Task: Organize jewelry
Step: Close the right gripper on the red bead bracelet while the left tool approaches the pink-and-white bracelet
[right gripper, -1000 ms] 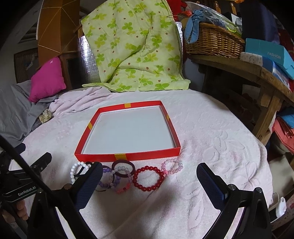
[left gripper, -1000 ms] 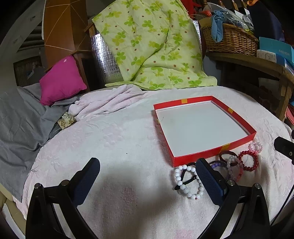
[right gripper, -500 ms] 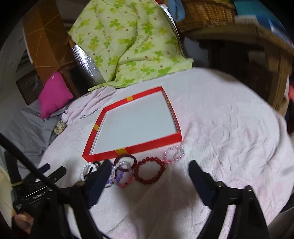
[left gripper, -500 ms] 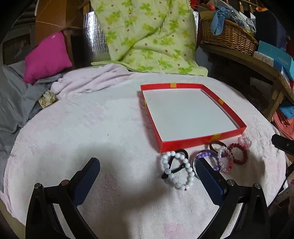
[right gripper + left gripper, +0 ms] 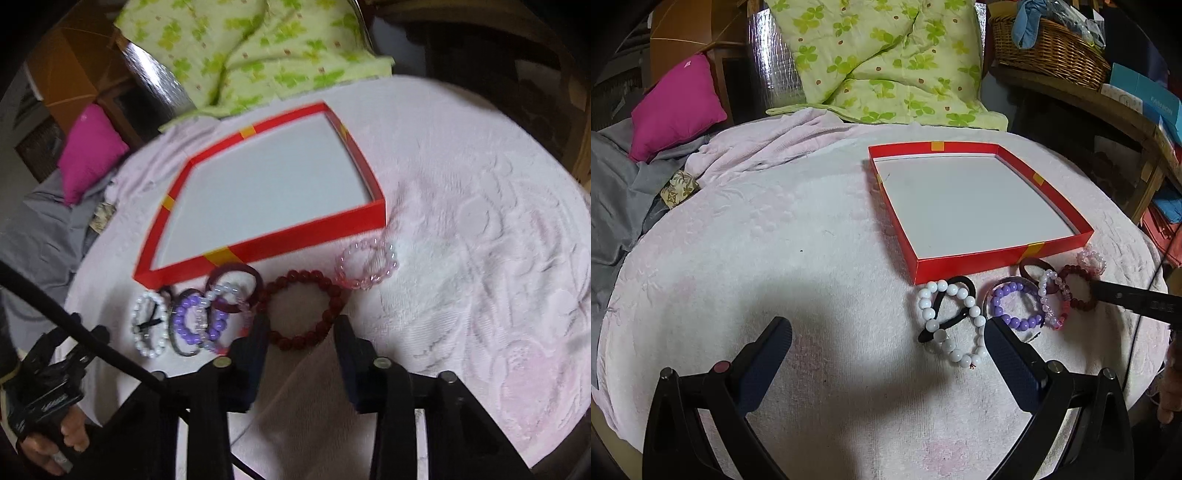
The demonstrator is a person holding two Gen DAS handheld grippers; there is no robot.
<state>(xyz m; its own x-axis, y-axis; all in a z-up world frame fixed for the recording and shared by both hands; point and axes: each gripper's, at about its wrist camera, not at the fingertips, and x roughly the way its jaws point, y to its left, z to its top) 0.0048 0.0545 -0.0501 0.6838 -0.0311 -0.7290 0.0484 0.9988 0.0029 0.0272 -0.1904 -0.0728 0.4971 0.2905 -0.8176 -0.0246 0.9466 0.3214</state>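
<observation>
The right gripper (image 5: 301, 334) hangs low over the dark red bracelet (image 5: 303, 308), its jaws partly parted with one finger at each side of the ring's near edge, gripping nothing. The left gripper (image 5: 886, 341) is spread wide above the pink cloth (image 5: 775, 258), holding nothing. All the bracelets lie just in front of the red tray (image 5: 964, 264): the white one (image 5: 951, 321), the purple one (image 5: 1015, 306), the dark red one, and the pale pink one (image 5: 367, 264).

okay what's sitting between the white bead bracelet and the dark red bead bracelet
In the left wrist view, the purple bead bracelet and a pale pink bead bracelet lie between the white bead bracelet and the dark red bead bracelet.
</observation>
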